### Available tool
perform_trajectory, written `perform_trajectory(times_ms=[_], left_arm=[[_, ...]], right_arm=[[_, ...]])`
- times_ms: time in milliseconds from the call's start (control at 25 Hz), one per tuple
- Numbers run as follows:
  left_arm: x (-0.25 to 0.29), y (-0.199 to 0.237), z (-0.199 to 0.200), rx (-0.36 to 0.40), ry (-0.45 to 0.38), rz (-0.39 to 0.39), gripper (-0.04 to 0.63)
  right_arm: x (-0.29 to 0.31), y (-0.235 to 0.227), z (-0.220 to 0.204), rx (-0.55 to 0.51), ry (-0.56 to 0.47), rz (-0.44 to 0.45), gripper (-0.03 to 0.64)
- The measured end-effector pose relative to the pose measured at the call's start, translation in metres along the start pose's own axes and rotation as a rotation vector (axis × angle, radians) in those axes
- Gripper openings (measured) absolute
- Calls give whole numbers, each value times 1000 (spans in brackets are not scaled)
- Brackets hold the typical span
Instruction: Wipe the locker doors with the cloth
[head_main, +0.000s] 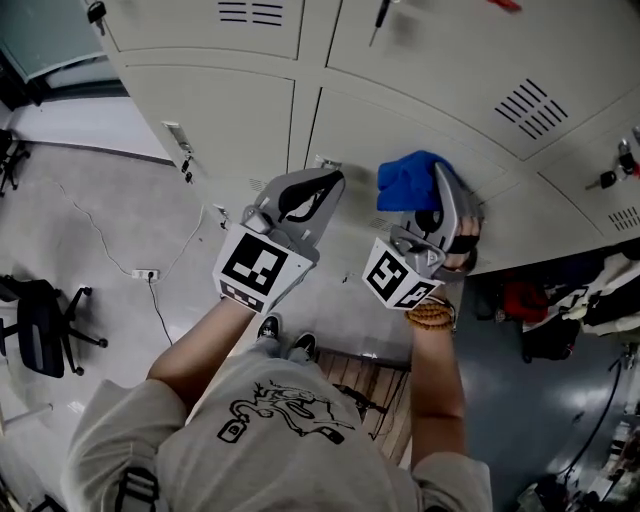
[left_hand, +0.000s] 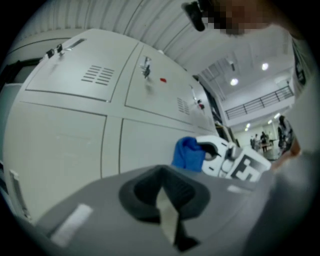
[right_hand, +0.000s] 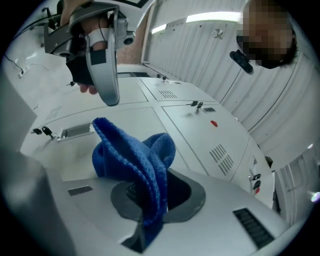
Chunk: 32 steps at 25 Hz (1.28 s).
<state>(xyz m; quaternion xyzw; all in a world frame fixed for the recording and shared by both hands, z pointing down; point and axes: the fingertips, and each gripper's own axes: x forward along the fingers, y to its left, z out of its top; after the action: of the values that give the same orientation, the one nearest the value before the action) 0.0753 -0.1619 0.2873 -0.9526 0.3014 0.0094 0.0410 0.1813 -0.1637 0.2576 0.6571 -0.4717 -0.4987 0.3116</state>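
The blue cloth (head_main: 405, 180) is bunched against a grey locker door (head_main: 380, 130), and my right gripper (head_main: 440, 195) is shut on it. In the right gripper view the cloth (right_hand: 135, 160) rises in a loop out of the jaws of the right gripper (right_hand: 150, 205), just off the door (right_hand: 130, 117). My left gripper (head_main: 322, 185) is shut and holds nothing, beside the right one and near the neighbouring door. The left gripper view shows its jaws together at the left gripper (left_hand: 164, 200), with the cloth (left_hand: 187, 152) and the right gripper (left_hand: 220, 152) beyond.
Lockers with vents (head_main: 532, 105) and keys (head_main: 605, 180) fill the top of the head view. An office chair (head_main: 40, 325) and a power strip with cable (head_main: 145, 273) are on the floor at left. Bags and clothes (head_main: 590, 300) lie at right, slats (head_main: 375, 385) underfoot.
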Motion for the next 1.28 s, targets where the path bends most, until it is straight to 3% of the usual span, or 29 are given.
perform_trajectory(times_ms=[160, 280, 360, 480, 680, 800, 1000, 1280], left_arm=[[-12, 13, -12, -12, 25, 33, 3], [-20, 20, -15, -14, 34, 48, 3], [-23, 21, -14, -15, 32, 51, 3], [-27, 18, -12, -35, 27, 48, 3], [-32, 6, -2, -34, 13, 39, 3], [-34, -6, 3, -8, 7, 25, 3], [-41, -21, 2, -20, 8, 47, 3], [-43, -42, 0, -50, 0, 11, 3]], right_arm=[[-5, 49, 15, 45, -12, 87, 29], [-5, 54, 19, 110, 12, 119, 29], [-5, 50, 20, 210, 47, 171, 29], [-14, 34, 24, 455, 85, 237, 29], [-41, 4, 27, 975, 129, 310, 30], [-60, -8, 29, 1156, 147, 314, 29], [-88, -18, 40, 1248, 143, 309, 31], [-106, -26, 50, 1256, 120, 303, 29]])
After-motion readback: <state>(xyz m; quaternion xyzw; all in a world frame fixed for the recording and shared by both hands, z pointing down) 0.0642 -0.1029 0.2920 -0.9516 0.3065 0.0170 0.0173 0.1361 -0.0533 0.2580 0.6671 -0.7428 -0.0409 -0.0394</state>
